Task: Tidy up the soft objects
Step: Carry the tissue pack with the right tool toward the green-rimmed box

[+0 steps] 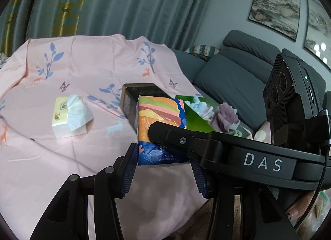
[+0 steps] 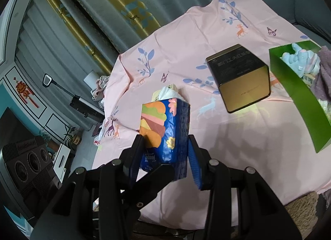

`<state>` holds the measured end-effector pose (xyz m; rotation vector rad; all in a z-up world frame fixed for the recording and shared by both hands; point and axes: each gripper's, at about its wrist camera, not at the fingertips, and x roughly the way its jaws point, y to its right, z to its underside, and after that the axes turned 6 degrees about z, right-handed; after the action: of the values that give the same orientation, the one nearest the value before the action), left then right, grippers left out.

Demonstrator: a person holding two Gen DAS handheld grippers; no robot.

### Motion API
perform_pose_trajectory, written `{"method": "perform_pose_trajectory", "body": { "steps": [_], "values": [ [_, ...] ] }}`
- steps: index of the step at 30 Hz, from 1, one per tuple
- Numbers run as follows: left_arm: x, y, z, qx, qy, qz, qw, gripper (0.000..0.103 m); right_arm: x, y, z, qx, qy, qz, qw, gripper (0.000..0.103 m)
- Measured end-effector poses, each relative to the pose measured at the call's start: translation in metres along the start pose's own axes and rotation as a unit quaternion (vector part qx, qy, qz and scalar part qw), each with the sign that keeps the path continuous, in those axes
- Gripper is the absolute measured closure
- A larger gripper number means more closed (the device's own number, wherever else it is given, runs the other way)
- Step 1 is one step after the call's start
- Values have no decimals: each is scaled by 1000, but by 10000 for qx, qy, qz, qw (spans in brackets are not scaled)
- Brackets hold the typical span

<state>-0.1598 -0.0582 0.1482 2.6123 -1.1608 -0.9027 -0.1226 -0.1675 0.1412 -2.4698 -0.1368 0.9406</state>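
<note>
Left tool [image 1: 163,169] pads press its load from both sides; right tool [image 2: 163,157] grips likewise, angled downward.

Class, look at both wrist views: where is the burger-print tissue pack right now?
The burger-print tissue pack is gripped by both grippers above the pink cloth, just in front of the black-and-gold tin.

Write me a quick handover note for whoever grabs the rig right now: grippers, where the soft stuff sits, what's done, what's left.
Left hand-held gripper: shut on the burger-print tissue pack.
Right hand-held gripper: shut on the same pack, from the other side.
Pack appears lifted off the pink cloth.
Green box: already holds blue and purple plush pieces.
Black-and-gold tin stands between the pack and the green box.
Yellow tissue pack, one tissue pulled out, lies loose on the cloth.
Left: probably place the held pack, then fetch the yellow one.
</note>
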Motion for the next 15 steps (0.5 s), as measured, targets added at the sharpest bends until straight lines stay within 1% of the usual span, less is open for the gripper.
{"method": "perform_pose_trajectory", "body": {
  "steps": [15],
  "values": [
    [18,18,-7,238,41,180,9995,52,-17,18,-2,252,309,121,9991,62]
  ]
}}
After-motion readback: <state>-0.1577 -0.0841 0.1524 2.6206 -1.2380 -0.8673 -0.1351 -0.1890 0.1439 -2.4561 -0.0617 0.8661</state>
